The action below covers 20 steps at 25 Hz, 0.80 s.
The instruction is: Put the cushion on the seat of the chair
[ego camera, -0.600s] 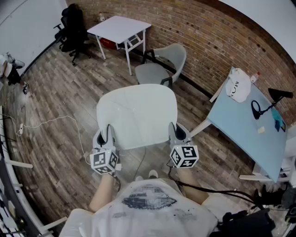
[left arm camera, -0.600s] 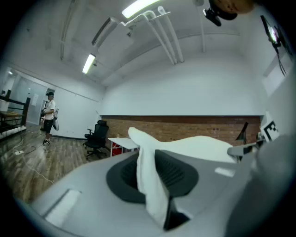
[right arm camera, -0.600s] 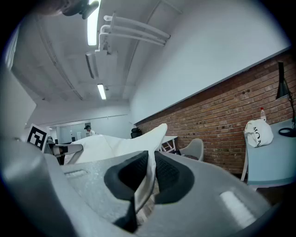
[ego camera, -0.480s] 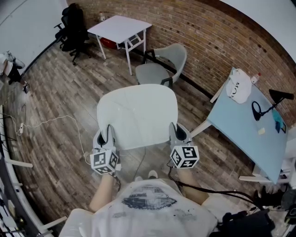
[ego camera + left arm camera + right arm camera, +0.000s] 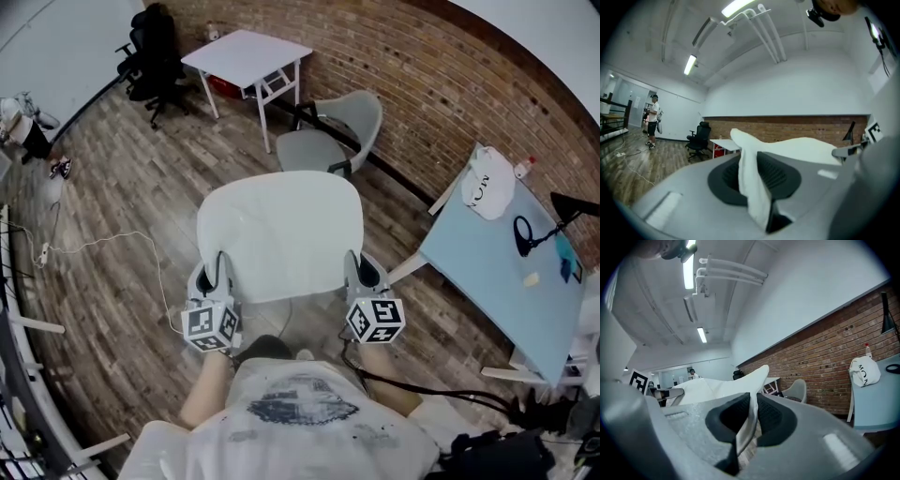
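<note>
Pale white square fabric cushion (image 5: 279, 234) at frame centre, held level above floor. Left gripper (image 5: 218, 277) and right gripper (image 5: 358, 274) jaws each clamped on a near corner, likely so it lies spread flat for laying down. Grey moulded plastic chair (image 5: 330, 141) upper centre, beyond cushion — seat bare, placement not yet done.

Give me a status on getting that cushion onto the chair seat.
Done: the white cushion is picked up, with the left gripper and the right gripper each shut on a near corner. In hand: it hangs flat in the air in front of the person, short of the grey chair. Left: carry it over, lay it on the bare seat and let go.
</note>
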Available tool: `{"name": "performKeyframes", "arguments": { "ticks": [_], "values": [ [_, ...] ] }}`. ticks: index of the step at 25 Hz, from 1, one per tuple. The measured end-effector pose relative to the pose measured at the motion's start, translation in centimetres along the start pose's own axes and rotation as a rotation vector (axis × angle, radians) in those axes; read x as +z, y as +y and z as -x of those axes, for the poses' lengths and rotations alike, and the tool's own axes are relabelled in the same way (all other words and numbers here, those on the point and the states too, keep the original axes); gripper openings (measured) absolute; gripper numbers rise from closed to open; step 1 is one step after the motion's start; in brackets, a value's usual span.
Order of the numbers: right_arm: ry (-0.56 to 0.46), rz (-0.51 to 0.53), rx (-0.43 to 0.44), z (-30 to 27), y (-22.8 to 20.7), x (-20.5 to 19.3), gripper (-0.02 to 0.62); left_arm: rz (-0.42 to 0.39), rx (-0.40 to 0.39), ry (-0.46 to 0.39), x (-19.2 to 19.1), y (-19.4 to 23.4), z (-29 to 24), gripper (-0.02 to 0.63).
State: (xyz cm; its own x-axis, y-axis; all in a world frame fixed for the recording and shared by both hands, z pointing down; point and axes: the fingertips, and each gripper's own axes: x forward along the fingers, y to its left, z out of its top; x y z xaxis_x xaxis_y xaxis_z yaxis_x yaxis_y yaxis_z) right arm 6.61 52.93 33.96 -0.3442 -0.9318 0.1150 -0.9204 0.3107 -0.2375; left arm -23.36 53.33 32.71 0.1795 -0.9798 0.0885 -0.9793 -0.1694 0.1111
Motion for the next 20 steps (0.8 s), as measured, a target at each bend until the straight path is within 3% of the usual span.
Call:
{"name": "performKeyframes", "arguments": {
  "ticks": [10,20],
  "values": [
    [-0.012,-0.01,0.003,-5.6,-0.2,0.2,0.035,-0.014,0.004,-0.011,0.6,2.8,-5.0,0.054],
    [0.003,0.001,-0.05,-20.9,2.2,1.2,0.035,0.016,-0.046,0.005,2.2,12.4,-18.5,0.054]
  ]
}}
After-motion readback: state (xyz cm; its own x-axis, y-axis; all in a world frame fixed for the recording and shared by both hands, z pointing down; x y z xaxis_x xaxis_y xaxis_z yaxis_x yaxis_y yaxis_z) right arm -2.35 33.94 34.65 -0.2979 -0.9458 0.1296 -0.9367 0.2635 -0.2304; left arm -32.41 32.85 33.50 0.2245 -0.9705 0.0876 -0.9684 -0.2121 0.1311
